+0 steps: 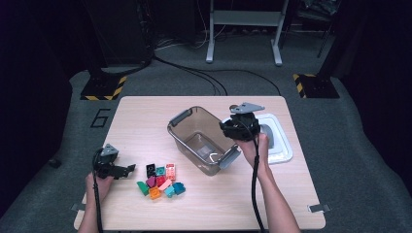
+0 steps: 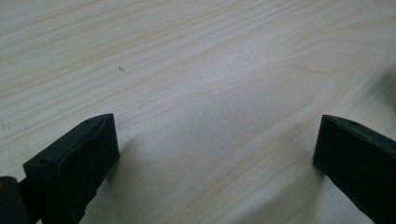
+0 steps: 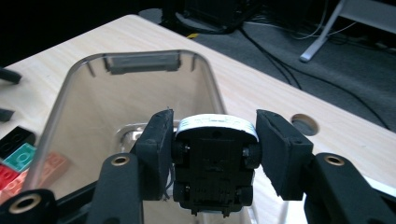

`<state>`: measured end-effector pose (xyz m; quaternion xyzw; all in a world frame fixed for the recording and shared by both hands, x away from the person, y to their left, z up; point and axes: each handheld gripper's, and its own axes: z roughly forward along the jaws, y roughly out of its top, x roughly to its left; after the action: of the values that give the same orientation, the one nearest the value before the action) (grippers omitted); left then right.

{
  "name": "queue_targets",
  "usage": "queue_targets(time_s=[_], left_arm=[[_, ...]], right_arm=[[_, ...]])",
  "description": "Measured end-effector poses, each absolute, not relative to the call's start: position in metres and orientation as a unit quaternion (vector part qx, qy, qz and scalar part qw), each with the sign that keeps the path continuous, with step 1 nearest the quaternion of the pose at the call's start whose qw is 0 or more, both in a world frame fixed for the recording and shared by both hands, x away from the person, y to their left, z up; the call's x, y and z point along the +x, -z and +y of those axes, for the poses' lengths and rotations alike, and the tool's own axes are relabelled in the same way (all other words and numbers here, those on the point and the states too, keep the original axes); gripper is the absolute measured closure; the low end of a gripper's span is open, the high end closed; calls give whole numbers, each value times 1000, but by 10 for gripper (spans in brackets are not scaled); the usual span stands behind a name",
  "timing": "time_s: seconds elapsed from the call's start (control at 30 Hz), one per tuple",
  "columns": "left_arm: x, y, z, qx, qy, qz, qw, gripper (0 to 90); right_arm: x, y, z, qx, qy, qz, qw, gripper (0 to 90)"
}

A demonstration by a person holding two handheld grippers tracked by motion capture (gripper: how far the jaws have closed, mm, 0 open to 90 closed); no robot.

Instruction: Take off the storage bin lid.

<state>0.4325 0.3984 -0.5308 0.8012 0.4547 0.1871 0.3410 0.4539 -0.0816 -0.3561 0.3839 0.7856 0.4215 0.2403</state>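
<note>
Right gripper (image 3: 211,140) clamped on toy car (image 3: 213,163), underside up, just over near rim of clear bin (image 3: 140,58); advise moving further inside before release so it clears the rim; left gripper (image 2: 215,154) released, empty, low over counter (image 2: 187,70).

The wooden table (image 1: 145,116) carries a clear bin (image 1: 180,134), coloured bricks (image 1: 161,180) and perhaps a white lid (image 1: 283,150).

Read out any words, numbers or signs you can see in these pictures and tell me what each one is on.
"6": a large dark numeral on the grey floor just off the table's far left corner.
Yellow and black hazard stripes, no wording: on two dark stand bases on the floor.
The bricks and the bin show no legible text.
</note>
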Motion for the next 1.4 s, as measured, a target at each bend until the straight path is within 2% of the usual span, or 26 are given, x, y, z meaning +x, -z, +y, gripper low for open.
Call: queue_targets(time_s=[0.67, 1.4], left_arm=[[433, 531, 399, 803, -187, 453, 340, 0], [433, 531, 399, 804, -187, 451, 339, 0]], right_arm=[[431, 388, -80, 384, -412, 800, 207, 477], [430, 409, -83, 366, -386, 827, 182, 466]])
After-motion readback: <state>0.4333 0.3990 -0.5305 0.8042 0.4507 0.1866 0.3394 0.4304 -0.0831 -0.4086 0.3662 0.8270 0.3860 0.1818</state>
